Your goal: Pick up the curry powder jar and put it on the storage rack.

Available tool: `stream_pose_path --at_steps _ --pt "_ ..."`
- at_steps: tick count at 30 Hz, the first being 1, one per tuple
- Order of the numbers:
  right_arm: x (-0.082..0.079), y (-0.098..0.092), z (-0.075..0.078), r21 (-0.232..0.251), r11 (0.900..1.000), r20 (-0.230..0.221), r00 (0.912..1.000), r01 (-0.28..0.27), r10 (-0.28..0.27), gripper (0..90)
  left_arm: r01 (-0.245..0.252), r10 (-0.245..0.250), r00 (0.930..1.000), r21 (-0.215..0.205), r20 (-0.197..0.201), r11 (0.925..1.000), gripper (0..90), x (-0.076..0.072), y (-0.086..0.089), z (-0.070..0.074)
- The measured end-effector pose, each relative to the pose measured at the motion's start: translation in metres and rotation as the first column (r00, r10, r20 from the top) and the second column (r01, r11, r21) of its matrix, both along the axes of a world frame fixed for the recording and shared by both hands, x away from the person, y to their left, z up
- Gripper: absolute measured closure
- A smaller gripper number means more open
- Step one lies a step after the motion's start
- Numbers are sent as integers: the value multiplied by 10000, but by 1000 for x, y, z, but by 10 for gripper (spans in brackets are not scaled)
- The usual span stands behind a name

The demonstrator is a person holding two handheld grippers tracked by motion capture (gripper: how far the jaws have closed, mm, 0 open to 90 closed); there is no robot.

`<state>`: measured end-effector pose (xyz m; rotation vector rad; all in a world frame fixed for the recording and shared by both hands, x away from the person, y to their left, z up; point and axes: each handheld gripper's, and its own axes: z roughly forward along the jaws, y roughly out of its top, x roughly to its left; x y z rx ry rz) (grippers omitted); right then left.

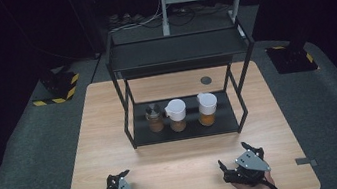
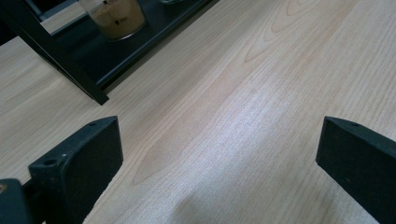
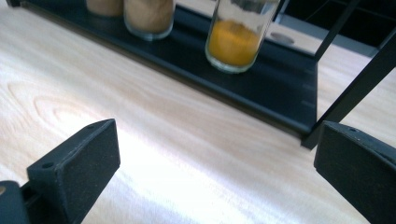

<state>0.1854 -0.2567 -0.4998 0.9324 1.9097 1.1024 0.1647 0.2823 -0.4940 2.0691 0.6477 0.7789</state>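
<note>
Resting low over the near edge of the wooden counter (image 1: pixel 114 148), both grippers are sitting released with nothing between their jaws. The left gripper (image 1: pixel 135 185) is lying near the front left corner, the right gripper (image 1: pixel 235 157) near the front right, well apart from each other. Farther back, a black rack (image 1: pixel 175 53) is standing on the counter, and its lower shelf (image 1: pixel 221 124) is carrying three jars in a row: a dark-topped jar (image 1: pixel 154 118), a middle white-lidded jar (image 1: pixel 176 115) and a right white-lidded jar (image 1: pixel 207 109) of orange powder.
</note>
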Motion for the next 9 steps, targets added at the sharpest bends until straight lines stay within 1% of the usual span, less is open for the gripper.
stream_pose_path --at_steps 3,4,9 --pt "1 1 -1 -175 9998 -186 9998 27 -30 0 24 -24 10000 -25 -3 10000 10 0 1 0" --pt "0 1 -2 -146 9999 -105 9999 26 -28 0 35 -35 10000 -39 -3 10000 10 0 1 0" --pt "1 0 -2 -113 9999 -138 9999 42 -43 0 38 -39 10000 -117 -50 9999 10 1 3 0"
